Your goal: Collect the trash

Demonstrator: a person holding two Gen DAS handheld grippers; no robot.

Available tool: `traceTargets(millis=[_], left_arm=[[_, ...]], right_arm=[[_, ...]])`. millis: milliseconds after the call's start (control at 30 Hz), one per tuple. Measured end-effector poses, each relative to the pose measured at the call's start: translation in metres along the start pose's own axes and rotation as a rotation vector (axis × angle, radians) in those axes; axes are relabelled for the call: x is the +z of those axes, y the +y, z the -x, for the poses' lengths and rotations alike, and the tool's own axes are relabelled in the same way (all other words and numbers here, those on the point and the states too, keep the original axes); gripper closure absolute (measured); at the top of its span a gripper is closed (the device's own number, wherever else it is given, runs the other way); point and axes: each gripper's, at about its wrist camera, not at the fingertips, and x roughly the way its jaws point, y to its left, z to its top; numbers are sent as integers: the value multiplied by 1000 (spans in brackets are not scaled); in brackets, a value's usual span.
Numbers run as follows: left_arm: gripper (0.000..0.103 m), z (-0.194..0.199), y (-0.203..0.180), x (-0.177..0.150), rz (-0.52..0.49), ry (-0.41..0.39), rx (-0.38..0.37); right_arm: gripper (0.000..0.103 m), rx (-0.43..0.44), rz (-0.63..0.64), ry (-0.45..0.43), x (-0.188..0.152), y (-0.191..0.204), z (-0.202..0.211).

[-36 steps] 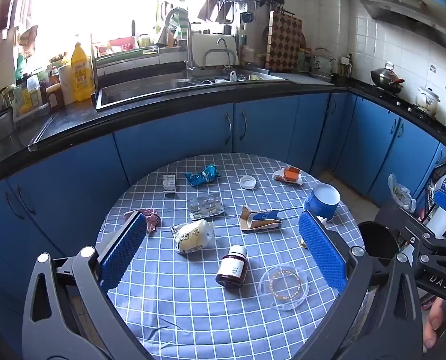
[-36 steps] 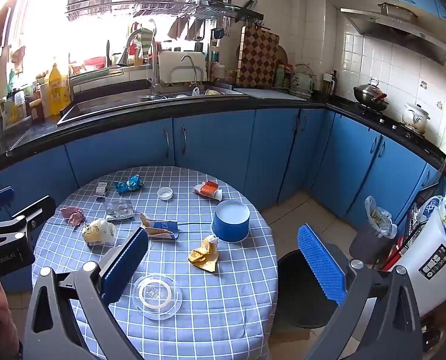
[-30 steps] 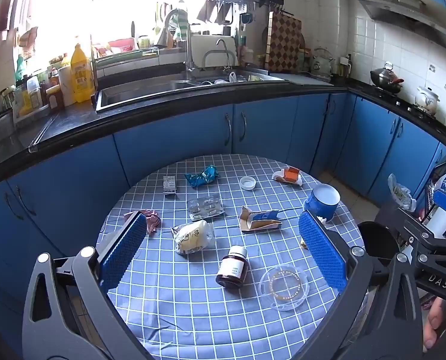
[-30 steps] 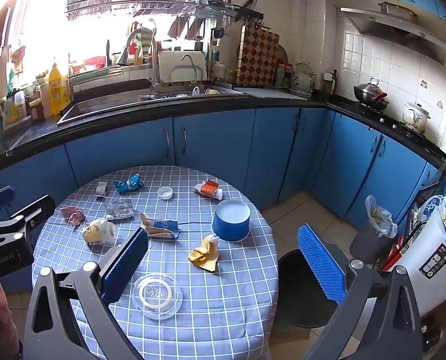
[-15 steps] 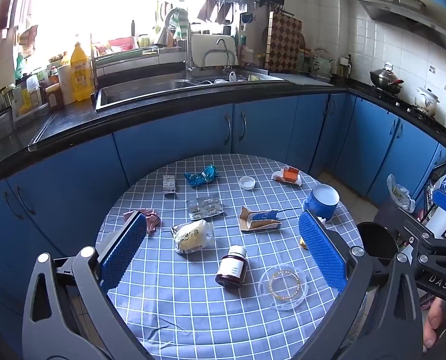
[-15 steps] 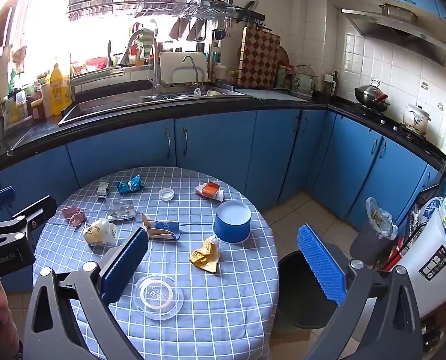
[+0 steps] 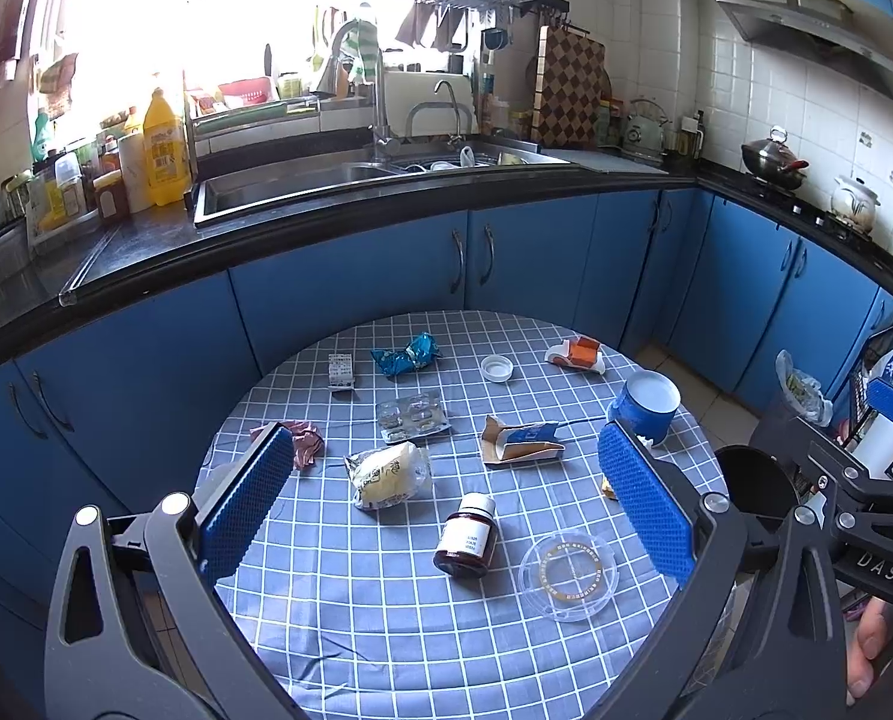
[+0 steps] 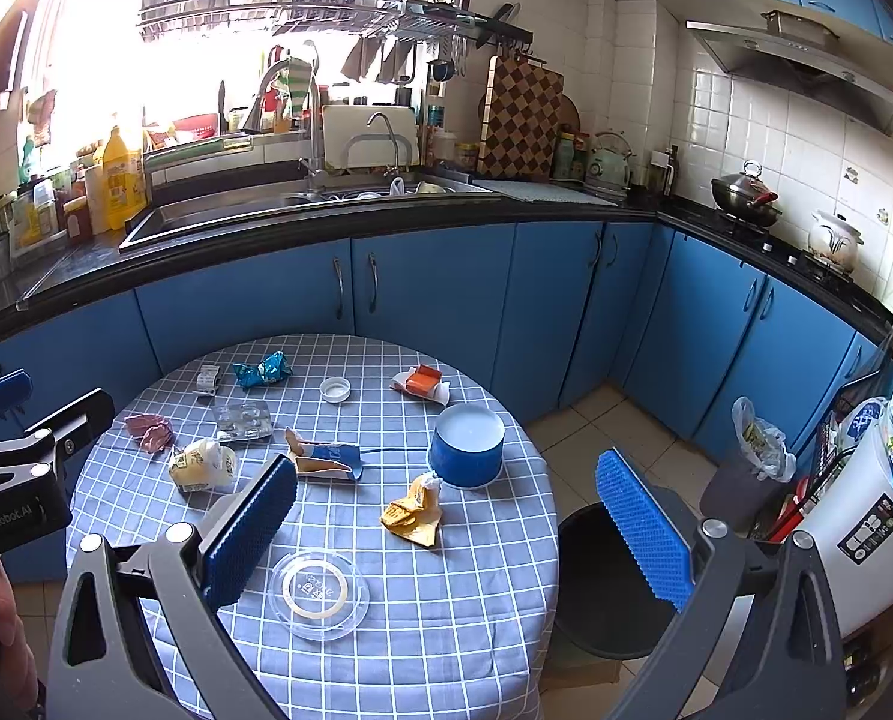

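Note:
Trash lies on a round table with a blue checked cloth (image 7: 356,630): a yellow food wrapper (image 7: 389,474), a torn blue carton (image 7: 521,441), a pink wrapper (image 7: 305,441), a blue wrapper (image 7: 407,354), a blister pack (image 7: 413,417), a clear lid (image 7: 568,567), a yellow wrapper (image 8: 413,510) and an orange packet (image 8: 419,381). My left gripper (image 7: 446,501) is open and empty above the table's near side. My right gripper (image 8: 446,519) is open and empty, between the table's right edge and a black bin (image 8: 608,588).
A brown pill bottle (image 7: 467,540), a blue tub (image 8: 467,447), a white cap (image 7: 496,367) and a small box (image 7: 340,369) also sit on the table. A grey bagged bin (image 8: 746,468) and a white appliance (image 8: 854,540) stand on the right. Blue cabinets run behind.
Both grippers stay open and hold almost still; the right view has shifted very slightly.

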Motion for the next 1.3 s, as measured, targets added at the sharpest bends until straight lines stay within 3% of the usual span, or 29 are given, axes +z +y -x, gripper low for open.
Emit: traceTargets(millis=[1300], left_arm=[[3, 3, 0, -1, 5, 1, -7]], right_arm=[[6, 1, 2, 0, 1, 5, 1]])
